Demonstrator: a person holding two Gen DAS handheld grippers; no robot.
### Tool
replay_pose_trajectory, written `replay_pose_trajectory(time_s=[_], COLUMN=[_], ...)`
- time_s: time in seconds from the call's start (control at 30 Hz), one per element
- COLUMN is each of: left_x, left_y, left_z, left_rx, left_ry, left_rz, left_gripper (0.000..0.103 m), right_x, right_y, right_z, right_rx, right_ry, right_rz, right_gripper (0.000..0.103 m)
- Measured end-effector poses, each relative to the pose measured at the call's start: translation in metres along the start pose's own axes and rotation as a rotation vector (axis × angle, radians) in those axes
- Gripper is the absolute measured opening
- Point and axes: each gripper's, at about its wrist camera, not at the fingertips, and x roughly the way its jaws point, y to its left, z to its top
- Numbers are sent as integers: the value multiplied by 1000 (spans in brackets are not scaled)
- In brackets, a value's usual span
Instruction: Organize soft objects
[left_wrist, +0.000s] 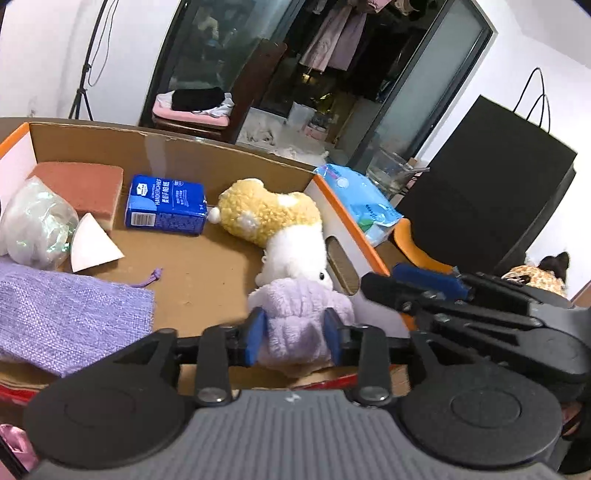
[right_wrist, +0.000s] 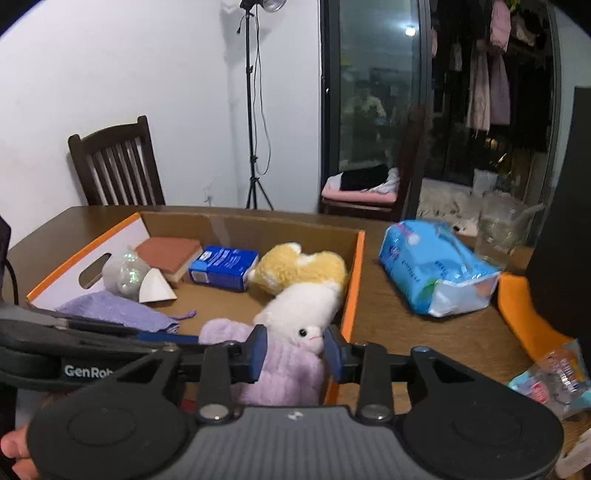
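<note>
A purple plush toy (left_wrist: 295, 325) lies at the near right corner of the cardboard box (left_wrist: 207, 155). My left gripper (left_wrist: 295, 336) is shut on it. In the right wrist view my right gripper (right_wrist: 295, 350) frames the same purple plush (right_wrist: 284, 373) and the face of a white plush (right_wrist: 299, 314); whether its pads press the toys is unclear. A yellow-and-white plush (left_wrist: 269, 214) lies beside them in the box. The box also holds a purple cloth pouch (left_wrist: 66, 317), a blue tissue pack (left_wrist: 166, 205), a red-brown sponge (left_wrist: 81, 184) and a wrapped bundle (left_wrist: 33, 225).
A blue wipes pack (right_wrist: 436, 269) lies on the brown table (right_wrist: 406, 325) right of the box (right_wrist: 354, 266). A glass jar (right_wrist: 498, 229), a black bag (left_wrist: 491, 184), an orange object (right_wrist: 524, 314) and a snack packet (right_wrist: 554, 380) stand further right. Chairs stand behind.
</note>
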Motion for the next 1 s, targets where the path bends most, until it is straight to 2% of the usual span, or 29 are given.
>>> replay_pose_trajectory(time_s=[0.07,0.2,0.23,0.3,0.37,0.47,0.6,0.7,0.8,0.9,1.0], left_x=[-16,-70,-90,-130,-161,-201,-233,-247,-251,-255,-263], left_y=[-2,-13,-15,-18,-19,-23,-29,-28,-18,-2,11], left_z=[1,7,6,3,-6,-29,-55,-76,-114,-160,-194], left_rx=[16,84,106,154,205,295,351,331,297,216,102], left_ry=[-34,-133,-171,-241,-289,-324,-350,-366,-374,-332,-297], left_rz=[10,60,69,93,143,231,267,276,277,304,264], left_gripper=[47,50,52,65,67,71,76,77,79,79,79], right_x=[-9,-40,-48,-68,-91,-121,-151,-167,-184,-197,-205], right_y=[-1,-6,-6,-5,-1,7,21,34,47,61,70], right_z=[5,15,17,17,12,1,-9,-17,-37,-80,-119], right_rx=[-9,-3,-4,-6,-19,-42,-64,-68,-54,-7,60], right_ry=[-29,-78,-91,-114,-139,-168,-205,-233,-258,-258,-203], right_rz=[-12,-10,-9,-10,0,16,25,37,47,49,107], right_gripper=[44,46,46,48,55,56,58,59,62,63,63])
